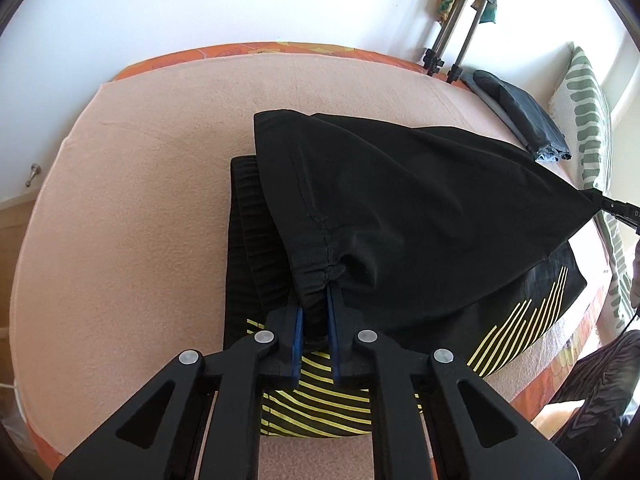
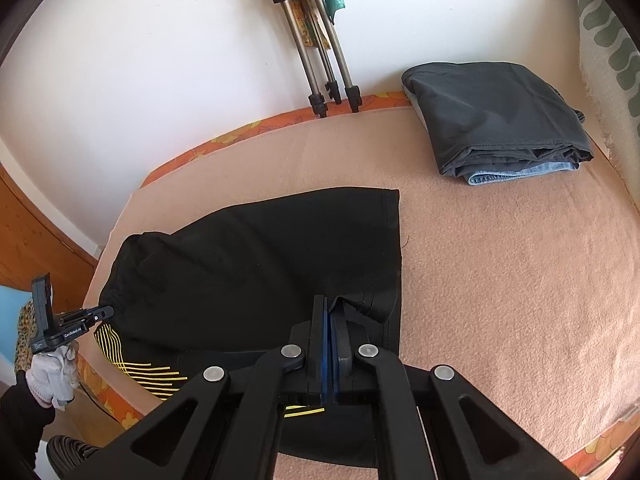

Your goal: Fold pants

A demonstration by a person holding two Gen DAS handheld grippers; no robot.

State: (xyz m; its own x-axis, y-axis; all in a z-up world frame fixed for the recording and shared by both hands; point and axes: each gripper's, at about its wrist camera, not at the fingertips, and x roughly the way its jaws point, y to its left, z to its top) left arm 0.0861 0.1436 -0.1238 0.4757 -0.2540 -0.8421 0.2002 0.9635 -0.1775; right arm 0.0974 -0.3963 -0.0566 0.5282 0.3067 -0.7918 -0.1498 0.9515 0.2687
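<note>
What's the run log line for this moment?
task: fold pants | left gripper: shut on black pants waistband | right gripper: shut on hem | fold lifted over bed

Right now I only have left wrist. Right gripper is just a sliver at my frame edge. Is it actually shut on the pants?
Observer: Yes. The right gripper has its blue pads pressed together on a fold of the black pants.
Operator: Which part of the pants?
Observer: The side with the straight hemmed edge, opposite the gathered end the left gripper holds.
Operator: Anything past that hem?
Observer: Only bare blanket up to the folded grey garment, which lies on folded denim.
</note>
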